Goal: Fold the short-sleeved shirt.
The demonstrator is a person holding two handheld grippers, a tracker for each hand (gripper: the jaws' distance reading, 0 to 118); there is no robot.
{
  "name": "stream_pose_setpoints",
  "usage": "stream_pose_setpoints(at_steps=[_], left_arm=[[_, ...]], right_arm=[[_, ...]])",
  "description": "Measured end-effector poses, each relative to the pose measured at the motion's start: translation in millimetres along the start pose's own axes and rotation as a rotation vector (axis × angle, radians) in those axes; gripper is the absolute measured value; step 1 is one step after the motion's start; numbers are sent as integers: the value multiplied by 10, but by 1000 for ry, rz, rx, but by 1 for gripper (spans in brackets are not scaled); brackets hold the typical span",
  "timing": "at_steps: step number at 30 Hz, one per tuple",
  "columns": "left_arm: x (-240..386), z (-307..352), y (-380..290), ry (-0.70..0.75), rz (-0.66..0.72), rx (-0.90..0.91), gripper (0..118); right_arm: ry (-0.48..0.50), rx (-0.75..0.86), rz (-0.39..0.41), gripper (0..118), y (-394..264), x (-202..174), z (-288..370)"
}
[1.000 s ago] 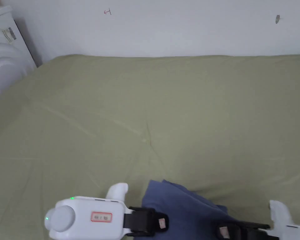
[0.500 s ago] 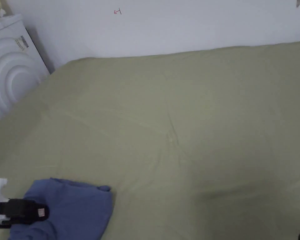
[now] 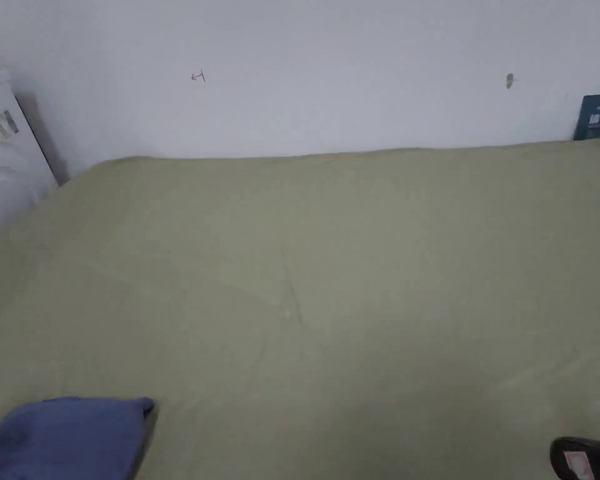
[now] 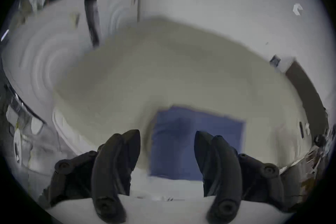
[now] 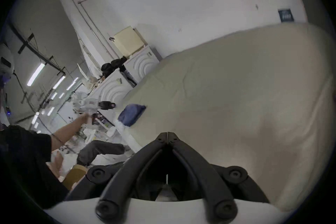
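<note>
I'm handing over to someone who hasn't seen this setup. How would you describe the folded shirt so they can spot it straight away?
Start from the wide bed covered in an olive-green sheet that runs up to the white wall. Follow its near edge toward the left corner, on the side of the white ribbed appliance. There lies the folded blue short-sleeved shirt, a compact flat rectangle and the one blue thing on the plain green sheet.
</note>
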State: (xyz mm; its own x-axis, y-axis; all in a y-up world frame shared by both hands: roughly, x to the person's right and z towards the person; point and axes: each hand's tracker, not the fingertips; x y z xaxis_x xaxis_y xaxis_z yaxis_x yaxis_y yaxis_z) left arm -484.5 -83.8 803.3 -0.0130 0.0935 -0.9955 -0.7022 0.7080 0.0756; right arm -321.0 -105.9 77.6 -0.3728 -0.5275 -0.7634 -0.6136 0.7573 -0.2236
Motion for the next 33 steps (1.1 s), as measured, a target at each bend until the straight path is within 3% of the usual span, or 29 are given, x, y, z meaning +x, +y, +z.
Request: stream_pose_setpoints(at_steps=[3,4,6,7,10,17,20,23,33], left_arm=[[542,568,120,-82,-5,243,65],[843,716,122,-110,-12,310,55],[1288,838,3,-127,-47,472,0],[1606,969,-105,-57,-52,583,0],[2339,1176,-428,-172,-92,670,0],[3656,1362,-1075,-85,-148,699,0],[3875,1385,-1119,-17,-172,710,0],[3957,1415,-1061,-82,-145,707,0],[3979,1340,-563,-121,-115,671,2]], right_arm=[[-106,74,100,0,191,-123,180],[-149,96,140,0,254,-188,228],[-251,159,223,0,349,-318,323],[-324,186,278,0,384,-410,374],[-597,297,458,0,320,-701,510],[-1025,492,559,0,-104,-952,640],[-1046,527,506,0,-122,-914,685],[-1031,549,432,0,-30,-878,757],[-971,555,424,0,512,-936,655]])
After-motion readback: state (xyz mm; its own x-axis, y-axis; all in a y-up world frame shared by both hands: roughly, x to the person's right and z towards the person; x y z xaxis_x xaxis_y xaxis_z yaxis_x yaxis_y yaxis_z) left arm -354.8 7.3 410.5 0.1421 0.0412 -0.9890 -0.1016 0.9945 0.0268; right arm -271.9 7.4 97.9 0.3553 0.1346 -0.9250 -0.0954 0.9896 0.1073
